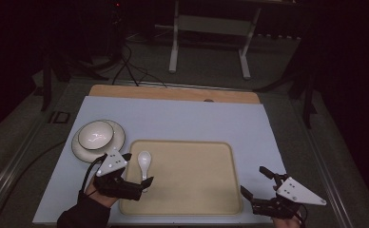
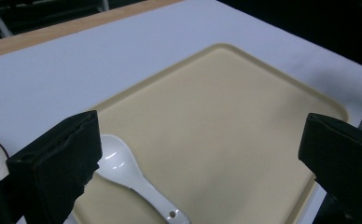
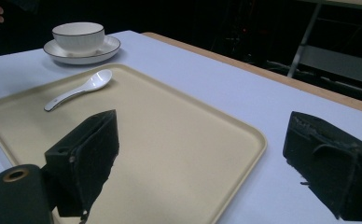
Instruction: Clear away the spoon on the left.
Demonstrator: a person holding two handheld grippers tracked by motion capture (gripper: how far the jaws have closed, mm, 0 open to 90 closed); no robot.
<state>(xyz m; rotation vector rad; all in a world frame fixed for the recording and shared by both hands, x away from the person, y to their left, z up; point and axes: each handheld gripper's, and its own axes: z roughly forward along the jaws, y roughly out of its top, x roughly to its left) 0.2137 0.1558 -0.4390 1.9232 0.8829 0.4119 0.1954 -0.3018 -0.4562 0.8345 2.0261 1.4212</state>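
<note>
- Our left gripper view shows the left gripper (image 2: 202, 163) spread above the spoon (image 2: 135, 179).
- From above, we see the right gripper (image 1: 257, 183) spread beside the tray (image 1: 220, 190).

Bowl (image 1: 95, 134) on plate (image 1: 117, 142), beside tray; bg stand (image 1: 210, 24).

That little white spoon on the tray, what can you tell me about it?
The spoon is a glossy white soup spoon, ceramic by the look of it, with a deep oval bowl and a short handle that has a small hole near its end. It lies flat, bowl up, near the left edge of the beige tray. The left gripper is open above its handle end; contact cannot be told.
</note>
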